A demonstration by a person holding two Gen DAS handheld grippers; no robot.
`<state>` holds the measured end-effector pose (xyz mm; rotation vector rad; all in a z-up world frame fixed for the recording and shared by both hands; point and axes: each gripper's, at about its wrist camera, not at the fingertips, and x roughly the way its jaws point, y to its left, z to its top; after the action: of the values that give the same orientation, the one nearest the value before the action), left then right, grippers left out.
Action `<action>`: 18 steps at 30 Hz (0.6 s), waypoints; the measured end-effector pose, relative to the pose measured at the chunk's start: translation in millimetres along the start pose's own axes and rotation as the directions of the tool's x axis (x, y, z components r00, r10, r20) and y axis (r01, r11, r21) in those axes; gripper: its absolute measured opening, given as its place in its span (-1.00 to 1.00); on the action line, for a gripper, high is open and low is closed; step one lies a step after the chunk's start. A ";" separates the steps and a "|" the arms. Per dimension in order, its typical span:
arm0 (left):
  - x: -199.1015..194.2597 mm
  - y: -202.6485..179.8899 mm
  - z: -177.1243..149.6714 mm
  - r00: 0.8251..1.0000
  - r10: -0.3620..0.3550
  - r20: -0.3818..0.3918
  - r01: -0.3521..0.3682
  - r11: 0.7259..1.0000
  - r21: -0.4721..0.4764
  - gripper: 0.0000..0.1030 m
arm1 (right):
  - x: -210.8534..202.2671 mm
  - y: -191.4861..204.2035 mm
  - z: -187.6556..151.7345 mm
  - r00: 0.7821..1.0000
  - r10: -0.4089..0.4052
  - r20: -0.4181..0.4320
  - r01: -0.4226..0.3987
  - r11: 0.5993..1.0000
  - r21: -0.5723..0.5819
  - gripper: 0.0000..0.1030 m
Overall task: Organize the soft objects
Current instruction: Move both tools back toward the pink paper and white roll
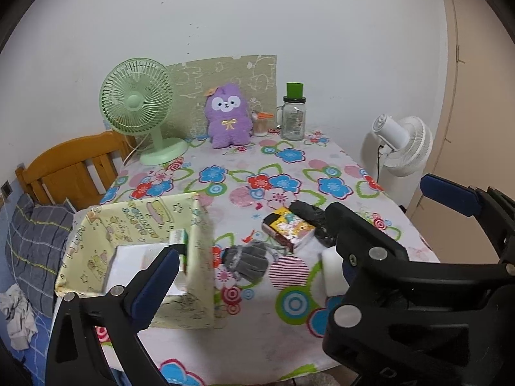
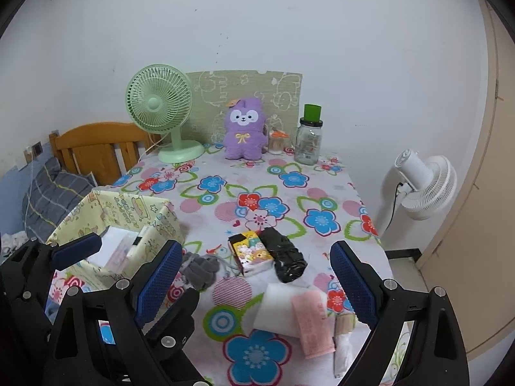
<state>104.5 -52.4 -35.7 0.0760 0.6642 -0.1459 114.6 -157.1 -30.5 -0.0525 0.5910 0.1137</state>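
While both grippers hover wide open, empty, grey glove [image 2: 199,268] lies at 3 o'clock of fabric bin [image 2: 128,212]; left gripper [image 2: 114,251], right gripper [image 2: 257,273].

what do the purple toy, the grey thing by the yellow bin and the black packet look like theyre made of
Purple plush toy: fuzzy pile fabric, matte, with a soft, blurred outline. Grey item: looks like ribbed knit wool or acrylic, probably a glove, slumped and matte. Black packet: seemingly thin plastic film, with crinkles and glossy highlights; contents unseen. Yellow bin: apparently printed cloth, its walls sagging slightly.
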 end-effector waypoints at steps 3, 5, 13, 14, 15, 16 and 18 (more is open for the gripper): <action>2.4 -8.2 -2.4 1.000 -0.020 0.002 0.020 1.000 -0.008 1.00 | -0.9 -9.8 -4.7 1.000 0.002 -0.002 -0.002 1.000 0.006 0.84; 5.3 -14.8 -2.9 1.000 -0.024 -0.001 0.024 1.000 -0.003 1.00 | -1.5 -15.0 -7.6 1.000 -0.002 -0.006 0.002 1.000 0.012 0.84; 17.8 -38.7 -9.5 0.999 -0.028 -0.018 0.028 1.000 0.005 0.99 | 4.2 -40.8 -22.0 0.999 -0.031 -0.022 0.032 0.999 0.026 0.84; 19.7 -42.4 -11.1 0.999 -0.030 -0.019 0.030 0.999 0.009 0.99 | 5.0 -43.4 -23.9 0.999 -0.035 -0.024 0.036 0.999 0.024 0.84; 22.1 -46.2 -12.7 0.999 -0.030 -0.021 0.030 0.999 0.014 0.99 | 6.3 -45.6 -25.9 0.999 -0.040 -0.027 0.041 0.999 0.023 0.84; 23.7 -49.2 -14.4 0.999 -0.030 -0.025 0.030 0.999 0.018 0.99 | 8.4 -49.3 -28.6 0.999 -0.044 -0.031 0.045 0.999 0.023 0.84; 28.4 -55.8 -16.6 0.999 -0.035 -0.037 0.036 0.999 0.022 0.99 | 11.1 -53.9 -32.0 0.998 -0.050 -0.040 0.051 0.998 0.023 0.84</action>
<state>107.5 -108.6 -67.7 0.0888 0.7006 -0.1864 112.7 -212.2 -62.4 -0.0461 0.6299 0.0570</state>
